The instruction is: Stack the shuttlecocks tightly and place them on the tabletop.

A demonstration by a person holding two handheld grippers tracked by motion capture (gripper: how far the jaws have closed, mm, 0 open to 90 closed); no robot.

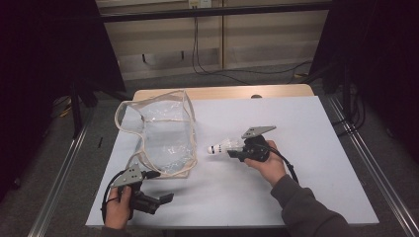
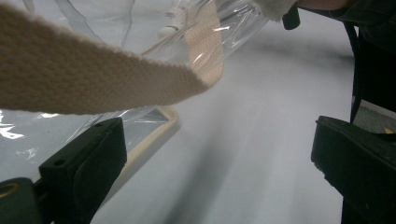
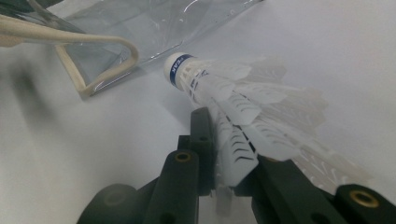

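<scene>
Right gripper [image 1: 236, 152] is clamped on the feather skirt of a white shuttlecock [image 1: 221, 147], held just above the white table [image 1: 306, 128] with its cork tip pointing at the clear plastic bag [image 1: 163, 133] close by. Left gripper [image 1: 165, 199] sits at the near table edge beside the bag's corner, jaws wide apart with nothing between them; the bag's cream strap [image 2: 93, 79] crosses just ahead of them.

White shuttlecock [image 3: 243, 102], blue band; clear bag [image 1: 163, 133], cream trim.
</scene>
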